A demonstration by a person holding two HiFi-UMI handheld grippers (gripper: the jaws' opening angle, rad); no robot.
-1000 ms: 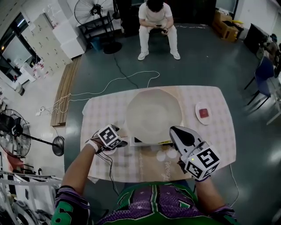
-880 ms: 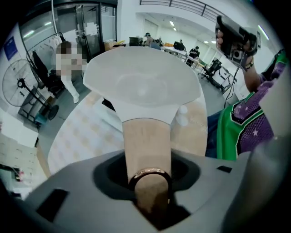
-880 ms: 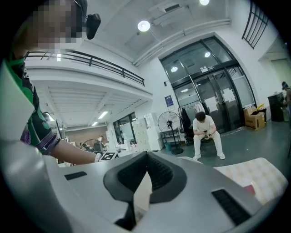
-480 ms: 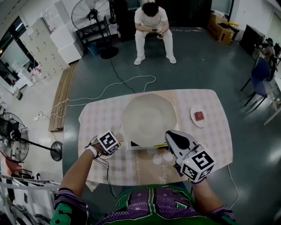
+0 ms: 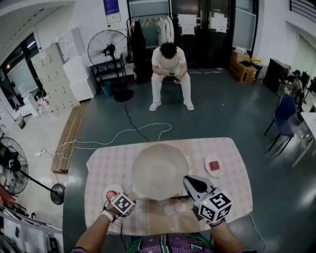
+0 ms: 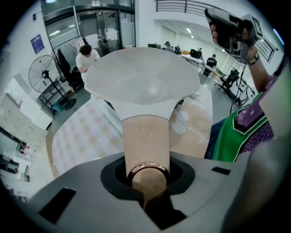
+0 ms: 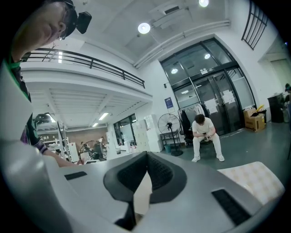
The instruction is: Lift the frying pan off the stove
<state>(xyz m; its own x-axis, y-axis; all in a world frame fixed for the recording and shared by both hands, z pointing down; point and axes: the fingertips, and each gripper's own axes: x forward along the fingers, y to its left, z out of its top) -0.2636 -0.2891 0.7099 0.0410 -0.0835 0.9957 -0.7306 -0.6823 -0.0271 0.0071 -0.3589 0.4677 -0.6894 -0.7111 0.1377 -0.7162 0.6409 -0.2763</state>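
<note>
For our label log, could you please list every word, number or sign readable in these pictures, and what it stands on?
Nothing reads clearly.
Tablecloth script: too blurred.
Blue wall poster: too small.
Papers on the glass doors: too small.

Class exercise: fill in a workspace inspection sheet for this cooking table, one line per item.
Surface: cloth-covered table, checked pattern.
Job's things: frying pan over the stove, which is mostly hidden; whether the pan is lifted clear cannot be told.
Clutter: two small plates, each holding something red.
Grippers: left gripper, fingers have just been closing and clamp the pan's wooden handle; right gripper shut, empty.
Cables: white cable on the floor.
Surroundings: seated person, standing fan.
</note>
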